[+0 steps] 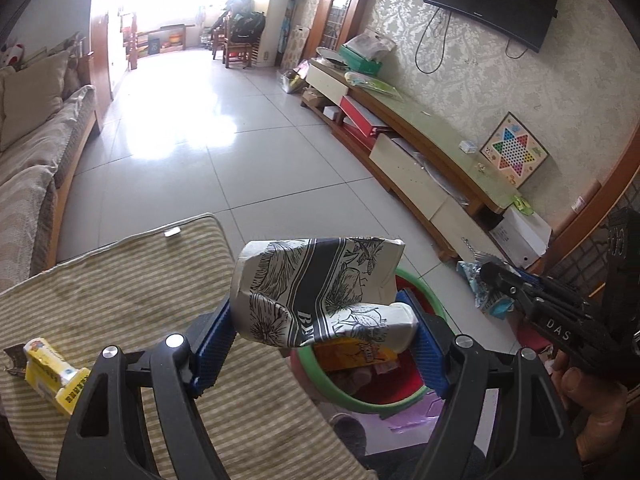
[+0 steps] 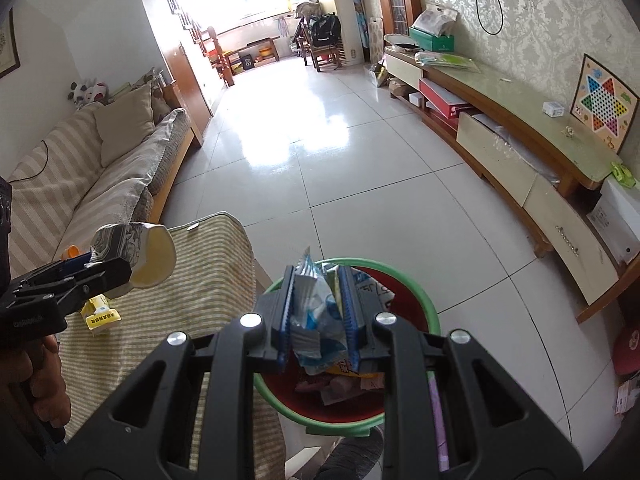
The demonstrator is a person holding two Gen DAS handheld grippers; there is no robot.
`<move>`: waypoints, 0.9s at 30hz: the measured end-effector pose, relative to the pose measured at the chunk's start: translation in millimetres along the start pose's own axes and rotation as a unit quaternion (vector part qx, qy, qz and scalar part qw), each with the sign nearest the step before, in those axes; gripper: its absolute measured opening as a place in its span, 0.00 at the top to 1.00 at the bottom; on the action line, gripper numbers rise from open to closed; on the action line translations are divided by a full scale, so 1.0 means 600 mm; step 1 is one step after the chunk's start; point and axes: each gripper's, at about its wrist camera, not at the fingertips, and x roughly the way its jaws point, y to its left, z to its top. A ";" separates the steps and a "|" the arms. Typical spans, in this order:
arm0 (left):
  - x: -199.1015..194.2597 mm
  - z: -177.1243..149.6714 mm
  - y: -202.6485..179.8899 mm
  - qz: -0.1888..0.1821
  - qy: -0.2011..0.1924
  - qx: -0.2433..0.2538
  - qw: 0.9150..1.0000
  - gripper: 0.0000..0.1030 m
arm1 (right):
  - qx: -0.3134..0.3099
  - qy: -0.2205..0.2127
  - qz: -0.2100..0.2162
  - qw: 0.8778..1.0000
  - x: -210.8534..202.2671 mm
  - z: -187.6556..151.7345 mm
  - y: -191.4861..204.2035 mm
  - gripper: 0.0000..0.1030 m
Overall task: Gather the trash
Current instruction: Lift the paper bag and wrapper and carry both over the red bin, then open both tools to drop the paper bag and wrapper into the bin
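— Blue-padded left gripper, clamped across a crushed paper cup printed with black botanical drawings; held in the air above the near rim of a red bin with a green rim.
— And on the right?
— Right gripper, pinched tight on a crumpled blue and silver wrapper, directly over the same bin; more wrappers already inside.
— Anything left to collect?
— Yellow carton lying on the striped beige cushion to the left of the bin, apart from both grippers.
— Farther off?
— Pale glossy floor tiles, striped sofa along the left, low wooden TV cabinet along the right wall with a Chinese checkers board leaning on it.
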 end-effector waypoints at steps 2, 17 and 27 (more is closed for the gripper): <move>0.017 -0.001 -0.020 -0.006 0.007 0.004 1.000 0.28 | 0.006 0.005 0.000 1.000 0.009 -0.005 -0.016 0.79; 0.084 -0.003 -0.075 -0.034 0.035 0.021 0.999 0.28 | 0.023 0.031 0.010 0.999 0.054 -0.041 -0.042 0.79; 0.090 0.006 -0.085 -0.045 0.036 0.025 0.998 0.28 | 0.023 0.034 0.009 0.999 0.061 -0.037 -0.045 0.79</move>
